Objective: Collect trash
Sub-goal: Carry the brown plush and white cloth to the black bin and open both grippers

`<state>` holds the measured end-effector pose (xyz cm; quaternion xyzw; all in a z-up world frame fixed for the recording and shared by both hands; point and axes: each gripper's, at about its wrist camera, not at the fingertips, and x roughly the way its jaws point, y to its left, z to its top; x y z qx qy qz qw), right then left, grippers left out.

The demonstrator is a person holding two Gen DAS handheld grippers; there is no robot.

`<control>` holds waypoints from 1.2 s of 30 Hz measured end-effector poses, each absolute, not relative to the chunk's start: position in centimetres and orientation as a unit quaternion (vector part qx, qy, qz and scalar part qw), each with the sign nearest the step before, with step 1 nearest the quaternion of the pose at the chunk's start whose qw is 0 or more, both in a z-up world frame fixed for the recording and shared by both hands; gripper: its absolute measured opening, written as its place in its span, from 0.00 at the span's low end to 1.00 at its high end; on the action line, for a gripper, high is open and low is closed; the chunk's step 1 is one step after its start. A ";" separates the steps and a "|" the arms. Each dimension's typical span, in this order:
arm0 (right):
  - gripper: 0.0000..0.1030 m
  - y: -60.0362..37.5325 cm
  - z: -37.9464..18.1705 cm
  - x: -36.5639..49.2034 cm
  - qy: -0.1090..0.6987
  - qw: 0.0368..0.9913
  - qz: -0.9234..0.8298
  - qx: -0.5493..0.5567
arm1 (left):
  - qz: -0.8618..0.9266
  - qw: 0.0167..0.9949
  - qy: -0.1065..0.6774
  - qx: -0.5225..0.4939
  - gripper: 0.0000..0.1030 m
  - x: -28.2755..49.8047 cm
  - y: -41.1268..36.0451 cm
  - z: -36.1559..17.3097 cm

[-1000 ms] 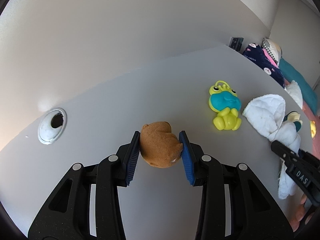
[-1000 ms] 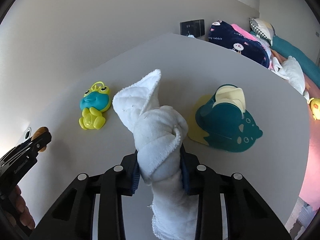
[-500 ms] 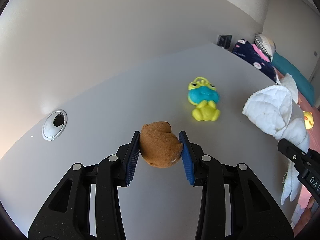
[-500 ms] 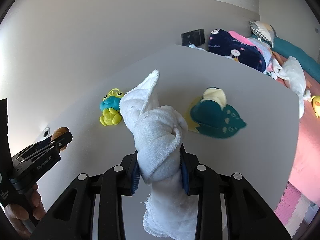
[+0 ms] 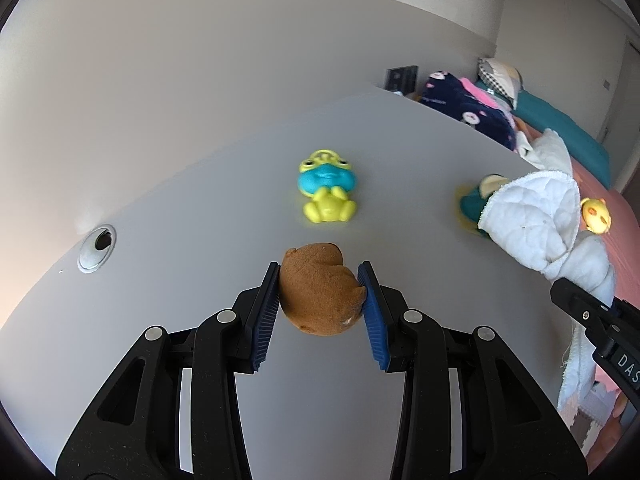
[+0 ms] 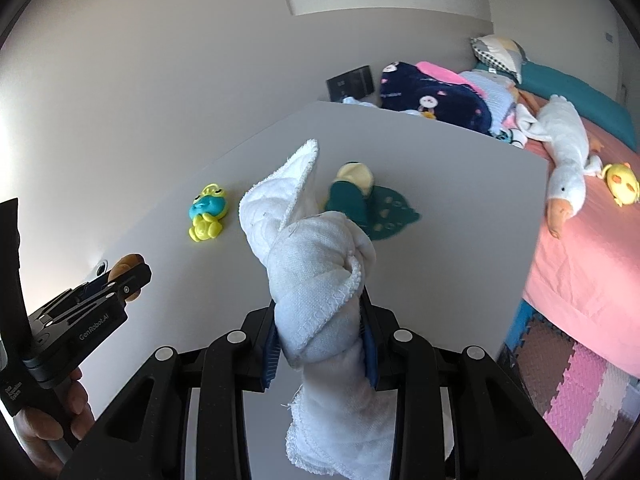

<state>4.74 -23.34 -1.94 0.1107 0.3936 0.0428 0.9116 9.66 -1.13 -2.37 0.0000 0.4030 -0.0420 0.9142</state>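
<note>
My left gripper is shut on a brown fuzzy lump, held above the grey table. Both blue pads press its sides. In the right wrist view my right gripper is shut on a knotted white cloth, whose loose end hangs below the fingers. The same white cloth shows at the right of the left wrist view, and the left gripper with its brown lump appears at the lower left of the right wrist view, a hand under it.
A yellow and blue frog toy and a teal fish-shaped toy lie on the table. A round cable hole sits at the left. Past the table's right edge are a pink bed with a white goose plush and foam floor mats.
Both grippers have pulled back and risen with their loads still held. The frog toy and the teal toy look smaller and farther away, and more of the bed and floor shows.
</note>
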 end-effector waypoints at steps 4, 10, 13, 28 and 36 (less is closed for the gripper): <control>0.33 -24.7 -1.8 3.4 0.390 0.913 0.033 0.117 | -0.060 0.914 0.402 0.007 0.38 8.9 -3.1 -2.2; 0.33 -27.2 -1.7 1.8 0.382 0.915 0.015 0.129 | -0.085 0.911 0.403 0.022 0.38 7.9 -6.0 -2.2; 0.33 -28.5 -1.6 0.8 0.379 0.916 0.005 0.136 | -0.100 0.909 0.404 0.027 0.38 7.5 -7.6 -2.2; 0.34 -35.7 -1.8 -3.0 0.365 0.913 -0.058 0.170 | -0.179 0.895 0.402 0.069 0.38 5.6 -16.8 -2.3; 0.34 -39.5 -2.3 -4.7 0.365 0.907 -0.093 0.189 | -0.216 0.883 0.406 0.092 0.38 4.5 -21.1 -2.9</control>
